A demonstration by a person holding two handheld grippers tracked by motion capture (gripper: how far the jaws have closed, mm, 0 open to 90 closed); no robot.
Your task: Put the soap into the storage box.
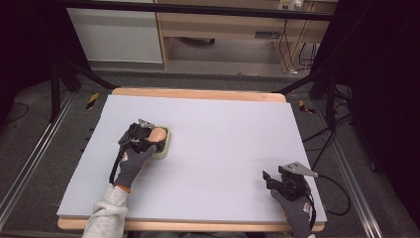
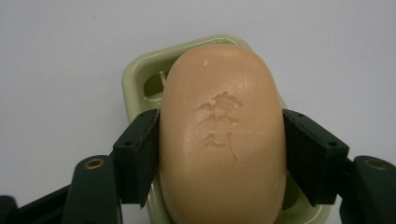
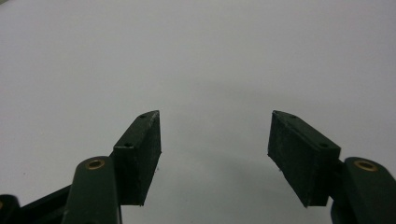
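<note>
At the left of the high view, a hand in a dark grey knit glove with an orange cuff, coming out of a light grey sleeve, holds the left gripper over the left middle of the pale grey matte sheet that covers the wooden-edged table. In the left gripper view its two black, flat-faced fingers are spread about as wide as the bar and press against both long sides of a smooth, peach-coloured oval bar of soap, pinching it roughly at its middle. The soap has a shallow embossed mark on its top face and a waxy, slightly pitted surface. It lies in, or just above, a pale green, glossy plastic soap dish with rounded corners; whether it rests on the dish or is lifted clear cannot be told. The dish rim shows past the far end of the bar and beside both fingers, and the dish sits on the sheet. Well apart, at the near right corner of the table, a second gloved hand holds the right gripper, with a grey three-cornered plate on top and a black cable looping off to the right. Its black fingers stand wide apart over bare sheet, holding nothing.
</note>
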